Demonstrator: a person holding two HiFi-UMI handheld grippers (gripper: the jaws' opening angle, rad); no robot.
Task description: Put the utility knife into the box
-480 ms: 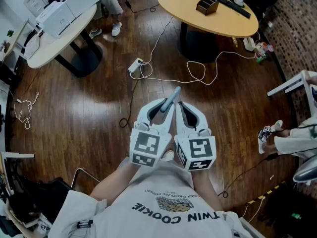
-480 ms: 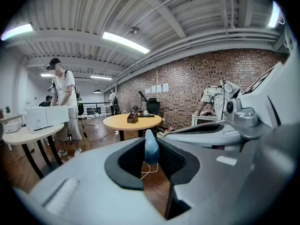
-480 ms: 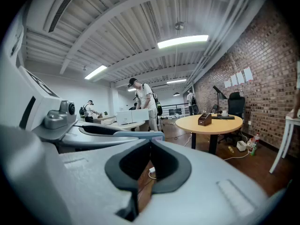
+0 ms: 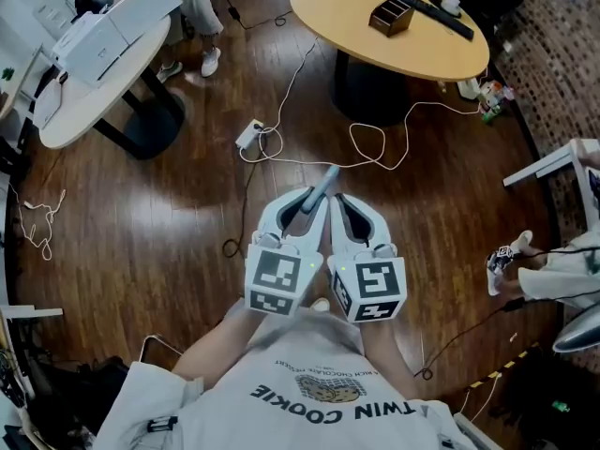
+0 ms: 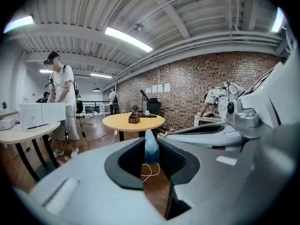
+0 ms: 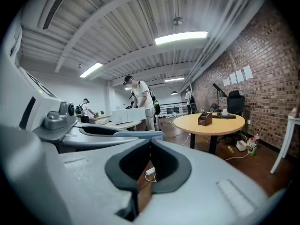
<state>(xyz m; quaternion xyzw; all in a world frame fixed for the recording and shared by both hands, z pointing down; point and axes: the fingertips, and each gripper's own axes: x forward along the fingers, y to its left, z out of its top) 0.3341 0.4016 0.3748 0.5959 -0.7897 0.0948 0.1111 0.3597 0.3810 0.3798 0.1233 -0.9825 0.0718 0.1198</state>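
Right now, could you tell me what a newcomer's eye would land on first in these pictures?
First, the two grippers held side by side over the dark wooden floor: the left gripper is shut on a blue-grey utility knife, the right gripper shut and empty. Beyond them stands a round yellow table bearing a small brown box.

The left gripper point(image 4: 314, 202) and the right gripper point(image 4: 339, 202) sit side by side, nearly touching, just ahead of the person's chest point(image 4: 309, 382), tipped slightly downward; the left's jaws clamp the utility knife point(image 4: 325, 182); the right's jaws meet on nothing.
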